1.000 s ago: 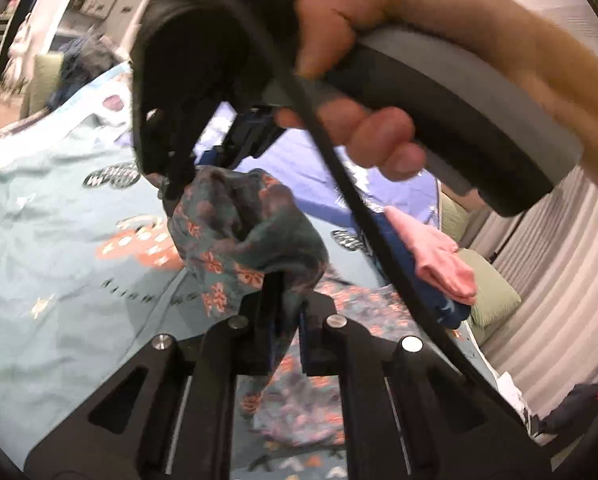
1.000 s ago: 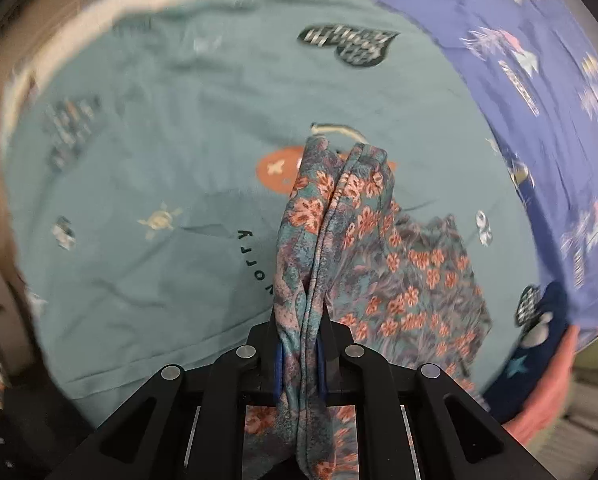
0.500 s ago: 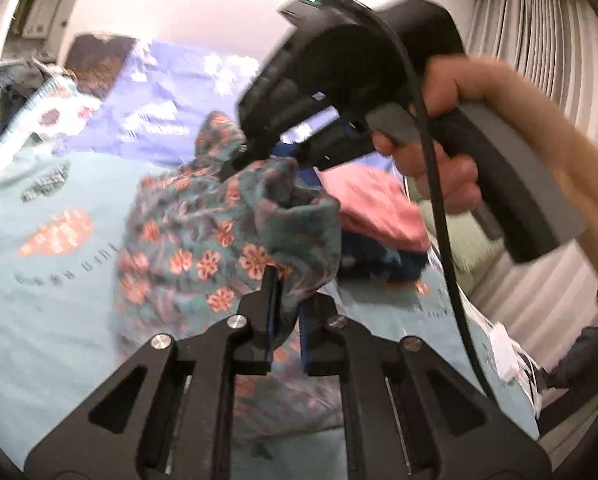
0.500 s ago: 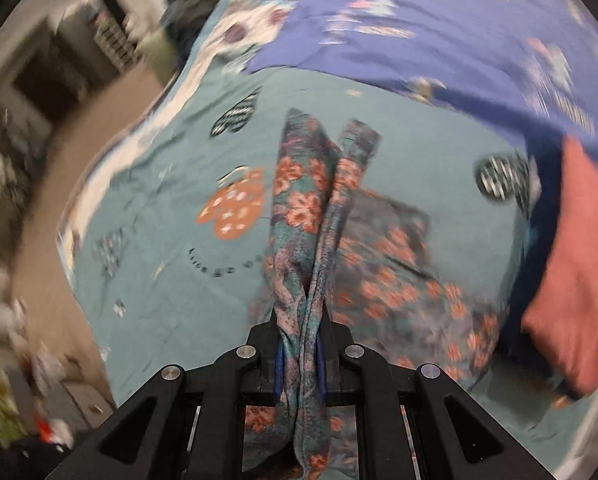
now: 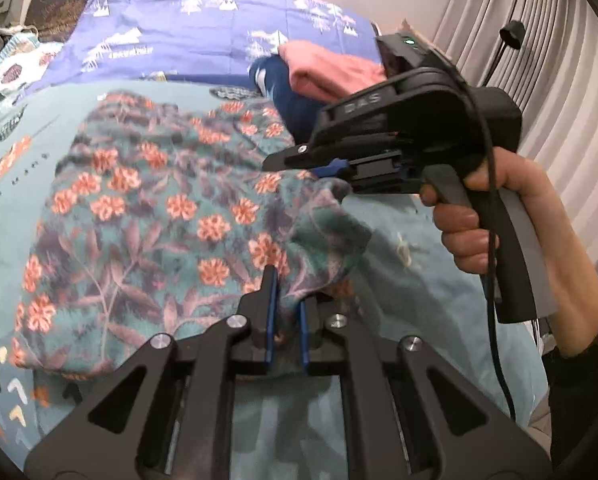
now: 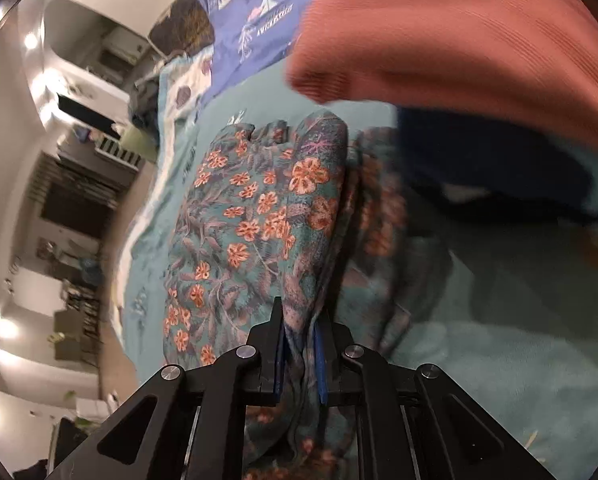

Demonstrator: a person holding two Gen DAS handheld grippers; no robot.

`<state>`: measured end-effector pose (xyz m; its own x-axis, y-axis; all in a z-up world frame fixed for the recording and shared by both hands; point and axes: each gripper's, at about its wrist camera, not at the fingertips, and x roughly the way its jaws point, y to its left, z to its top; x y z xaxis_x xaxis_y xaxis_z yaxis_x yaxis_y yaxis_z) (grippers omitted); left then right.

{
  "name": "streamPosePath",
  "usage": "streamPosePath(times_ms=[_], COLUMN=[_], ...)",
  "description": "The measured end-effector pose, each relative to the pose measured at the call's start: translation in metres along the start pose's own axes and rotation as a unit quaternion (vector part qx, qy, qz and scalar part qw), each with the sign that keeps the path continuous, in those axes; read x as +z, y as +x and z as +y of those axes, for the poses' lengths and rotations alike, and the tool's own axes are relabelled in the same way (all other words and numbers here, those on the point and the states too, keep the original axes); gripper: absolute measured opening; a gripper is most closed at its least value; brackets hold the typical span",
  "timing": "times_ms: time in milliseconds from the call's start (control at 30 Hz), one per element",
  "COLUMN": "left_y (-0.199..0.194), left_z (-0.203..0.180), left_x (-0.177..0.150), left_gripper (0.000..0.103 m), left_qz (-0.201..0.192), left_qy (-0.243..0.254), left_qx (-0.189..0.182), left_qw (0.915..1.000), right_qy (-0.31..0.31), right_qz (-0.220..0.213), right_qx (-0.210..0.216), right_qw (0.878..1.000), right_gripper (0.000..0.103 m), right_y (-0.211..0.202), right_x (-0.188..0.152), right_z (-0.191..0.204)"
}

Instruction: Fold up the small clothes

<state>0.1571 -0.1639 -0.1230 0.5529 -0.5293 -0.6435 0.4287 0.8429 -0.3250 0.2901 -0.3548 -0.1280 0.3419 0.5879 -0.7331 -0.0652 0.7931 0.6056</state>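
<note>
A teal floral garment [image 5: 147,216] with orange flowers lies spread and folded over on the teal bedspread [image 5: 411,264]. My left gripper [image 5: 286,300] is shut on its near right corner. The right gripper's body [image 5: 411,136], held in a hand, shows in the left wrist view at the garment's far right edge. In the right wrist view my right gripper [image 6: 301,344] is shut on a bunched edge of the same floral garment [image 6: 251,216], low over the bed.
A folded pink garment [image 5: 331,68] lies on a dark blue one [image 5: 291,100] just past the floral garment, filling the upper right of the right wrist view [image 6: 459,40]. A purple printed blanket [image 5: 203,20] covers the bed's far side. Curtains [image 5: 559,60] hang at right.
Both grippers have swung the floral garment over and down, from hanging bunched above the bed to lying folded flat beside the pink and blue stack.
</note>
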Motion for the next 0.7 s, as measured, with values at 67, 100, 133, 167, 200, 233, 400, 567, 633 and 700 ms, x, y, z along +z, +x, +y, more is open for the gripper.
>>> streamPosePath(times_ms=[67,100,133,167,200,233,400,567,633,700], left_y=[-0.002,-0.004,-0.011,-0.017,-0.028,-0.044,-0.088,-0.057,-0.033,-0.02], left_z=[0.007,0.009,0.014,0.018,0.023,0.031,0.069,0.102,0.115,0.116], left_x=[-0.003,-0.005,-0.006,-0.005,-0.005,-0.002,0.02,0.029,0.02,0.009], left_gripper=[0.025,0.036,0.043,0.044,0.044,0.047,0.065,0.065,0.065,0.059], left_qz=[0.017,0.018,0.019,0.017,0.008,-0.009,-0.081,-0.052,-0.006,0.016], left_qy=[-0.023,-0.032,-0.046,-0.056,-0.068,-0.083,-0.111,-0.118,-0.119,-0.1], left_qx=[-0.022,-0.03,-0.041,-0.048,-0.058,-0.067,-0.063,-0.017,-0.016,-0.004], left_qw=[0.9994,0.9989,0.9979,0.9971,0.996,0.9943,0.9885,0.9915,0.9927,0.9948], right_qy=[0.004,-0.003,-0.01,-0.02,-0.036,-0.058,-0.133,-0.224,-0.205,-0.16], right_qz=[-0.004,-0.008,-0.015,-0.026,-0.05,-0.081,-0.175,-0.108,-0.096,-0.113], right_qx=[-0.015,-0.031,-0.053,-0.083,-0.122,-0.147,-0.119,-0.129,-0.142,-0.118], right_qw=[1.0,0.999,0.998,0.996,0.991,0.984,0.968,0.96,0.964,0.973], right_gripper=[0.016,0.024,0.033,0.036,0.044,0.046,0.057,0.055,0.049,0.044], right_y=[0.0,-0.002,-0.007,-0.015,-0.025,-0.036,-0.065,-0.012,0.006,0.003], right_x=[-0.009,-0.012,-0.015,-0.019,-0.024,-0.031,-0.071,-0.1,-0.108,-0.117], right_z=[0.0,0.002,0.006,0.013,0.024,0.036,0.086,0.106,0.093,0.073])
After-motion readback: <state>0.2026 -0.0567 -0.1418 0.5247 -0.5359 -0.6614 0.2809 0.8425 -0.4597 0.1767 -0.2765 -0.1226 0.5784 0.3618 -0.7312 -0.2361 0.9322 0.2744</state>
